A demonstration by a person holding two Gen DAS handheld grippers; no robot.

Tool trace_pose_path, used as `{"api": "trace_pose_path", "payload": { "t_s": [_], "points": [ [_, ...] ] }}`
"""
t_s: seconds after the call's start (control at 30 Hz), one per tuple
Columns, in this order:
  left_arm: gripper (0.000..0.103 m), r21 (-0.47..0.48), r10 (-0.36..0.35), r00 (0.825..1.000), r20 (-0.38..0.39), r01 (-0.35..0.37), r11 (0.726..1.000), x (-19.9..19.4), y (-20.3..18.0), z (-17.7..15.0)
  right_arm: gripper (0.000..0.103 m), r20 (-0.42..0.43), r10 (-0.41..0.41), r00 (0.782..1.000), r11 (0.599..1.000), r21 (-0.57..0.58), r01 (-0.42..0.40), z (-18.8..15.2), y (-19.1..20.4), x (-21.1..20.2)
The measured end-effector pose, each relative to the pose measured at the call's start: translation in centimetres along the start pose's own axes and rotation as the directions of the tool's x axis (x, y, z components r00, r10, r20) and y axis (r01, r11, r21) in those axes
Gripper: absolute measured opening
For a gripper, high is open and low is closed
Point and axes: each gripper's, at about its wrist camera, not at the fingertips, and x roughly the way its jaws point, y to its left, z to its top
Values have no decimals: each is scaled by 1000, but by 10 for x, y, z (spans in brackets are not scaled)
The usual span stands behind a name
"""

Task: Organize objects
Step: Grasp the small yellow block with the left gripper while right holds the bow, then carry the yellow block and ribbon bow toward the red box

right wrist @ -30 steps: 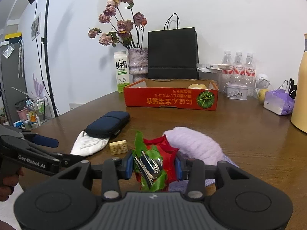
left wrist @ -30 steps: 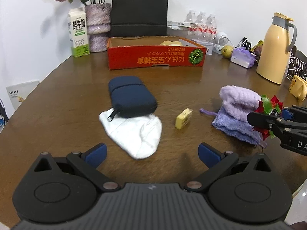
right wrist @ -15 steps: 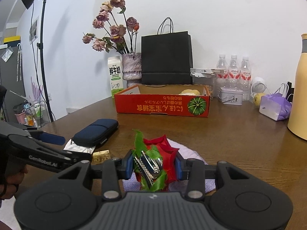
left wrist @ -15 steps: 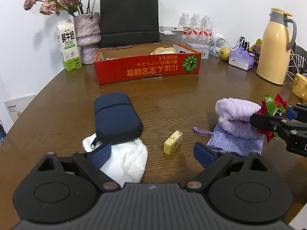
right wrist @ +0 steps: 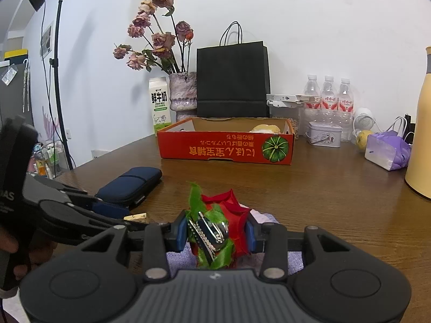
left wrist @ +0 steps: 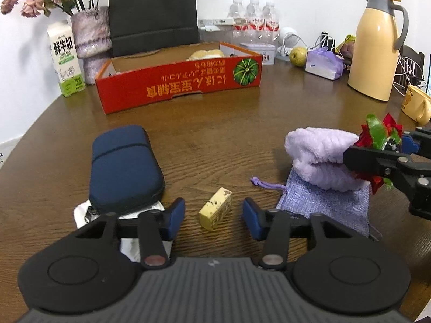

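Note:
A small yellow block (left wrist: 215, 209) lies on the brown table between the blue pads of my left gripper (left wrist: 214, 216). Its jaws are closing, with a gap still showing on each side of the block. My right gripper (right wrist: 215, 235) is shut on a red and green ribbon flower clip (right wrist: 215, 223), held above a fluffy purple cloth (left wrist: 317, 153) and a lavender drawstring bag (left wrist: 331, 204). In the left wrist view the right gripper (left wrist: 390, 161) is at the right edge. A navy pouch (left wrist: 124, 167) rests on a white cloth (left wrist: 83, 212) to the left. The red cardboard box (left wrist: 177, 86) stands open behind.
Along the wall stand a milk carton (left wrist: 64, 59), a vase of dried roses (left wrist: 91, 32), a black paper bag (left wrist: 153, 10), water bottles (left wrist: 253, 16), a tin (right wrist: 324, 134), a pear (left wrist: 298, 53) and a purple tissue pack (left wrist: 323, 63). A yellow thermos (left wrist: 374, 45) and mug (left wrist: 416, 105) stand at the right.
My left gripper moved forward and to the right until the yellow block lay between its pads, and its jaws narrowed a lot. The right gripper kept its hold on the flower clip.

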Motion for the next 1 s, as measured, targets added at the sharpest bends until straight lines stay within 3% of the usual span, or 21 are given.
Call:
{"api": "trace_pose_path", "payload": {
  "t_s": [0.07,0.23,0.8,1.0],
  "points": [
    [41,-14,-4,1000,8,4,1000,1,2,0,39,-1,1,1000,1000,-1,-1,0,1,1],
    [12,-35,6,1000,25,-5,999,1,5,-1,39,-6,2,1000,1000,-8,-2,1,5,1],
    [12,-95,-2,994,108,12,995,-25,20,-1,39,4,-2,1000,999,-41,2,14,22,-3],
    [12,-110,-1,985,170,20,994,-39,26,10,39,18,-3,1000,999,-43,3,26,25,2]
  ]
}}
